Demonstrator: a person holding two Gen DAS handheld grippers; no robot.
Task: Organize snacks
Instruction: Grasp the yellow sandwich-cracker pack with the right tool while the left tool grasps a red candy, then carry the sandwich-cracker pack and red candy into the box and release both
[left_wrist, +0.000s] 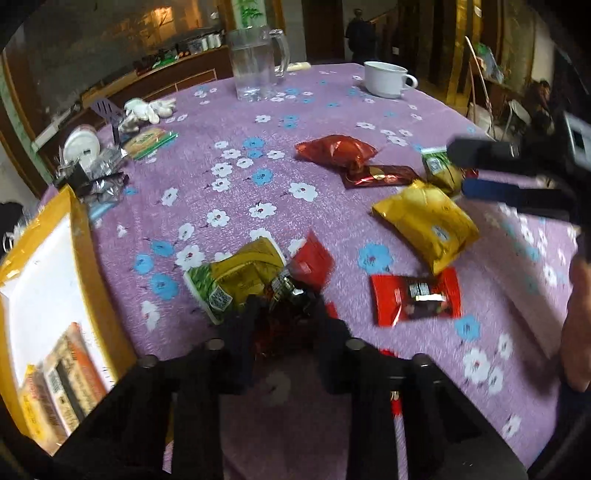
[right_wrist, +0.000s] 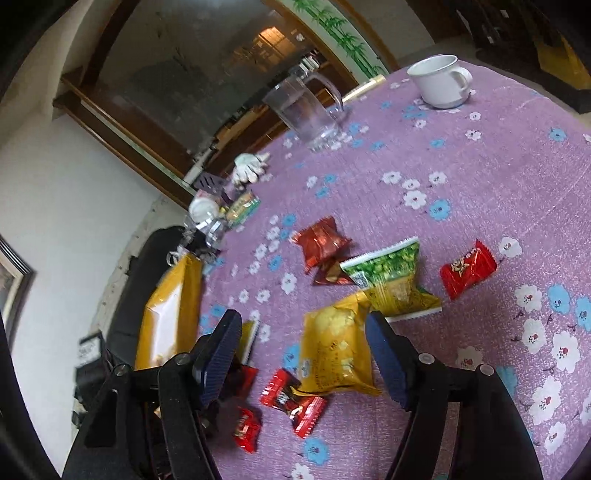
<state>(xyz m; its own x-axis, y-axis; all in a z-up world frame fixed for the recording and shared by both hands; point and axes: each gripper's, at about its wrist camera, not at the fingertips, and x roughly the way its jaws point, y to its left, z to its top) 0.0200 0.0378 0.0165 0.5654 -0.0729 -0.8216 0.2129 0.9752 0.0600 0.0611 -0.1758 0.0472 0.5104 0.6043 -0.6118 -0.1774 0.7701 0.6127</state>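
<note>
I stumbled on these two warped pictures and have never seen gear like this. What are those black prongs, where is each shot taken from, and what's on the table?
A person holds a two-finger gripper in each hand, each carrying a fisheye camera looking along its fingers. The left view shows the left gripper shut on a red snack packet. The right view shows the right gripper open beside a yellow snack bag. On the flowered tablecloth lie more snack packets, a glass pitcher, a white mug and a yellow box.
</note>
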